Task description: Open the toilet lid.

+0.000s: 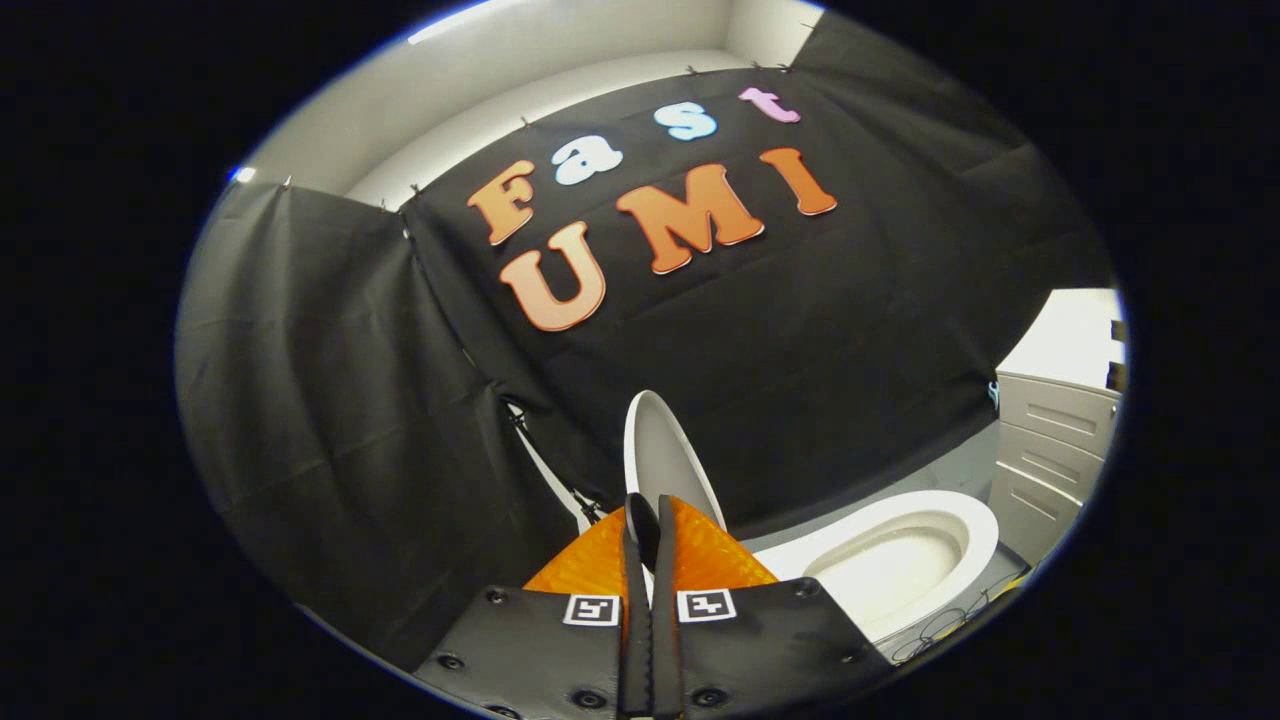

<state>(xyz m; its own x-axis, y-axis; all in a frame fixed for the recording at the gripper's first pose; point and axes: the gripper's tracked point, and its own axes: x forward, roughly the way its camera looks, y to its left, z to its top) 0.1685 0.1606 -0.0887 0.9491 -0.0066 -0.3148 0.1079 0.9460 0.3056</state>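
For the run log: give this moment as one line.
gripper: shut on toilet lid | toilet lid: raised, near upright | bowl: exposed | cabinet: beyond bowl

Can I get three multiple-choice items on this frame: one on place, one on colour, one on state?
1. Where is the toilet lid relative to the gripper?
A. pinched between its fingers
B. far beyond them, lying flat
C. off to one side, untouched

2. What colour is the toilet bowl?
A. black
B. white
C. grey

3. What state is the lid in?
A. closed flat on the bowl
B. raised nearly upright
C. detached, on the floor

Answers:
1 A, both fingers close on the lid's edge.
2 B, rim and basin are white.
3 B, the lid stands up and the bowl is exposed.
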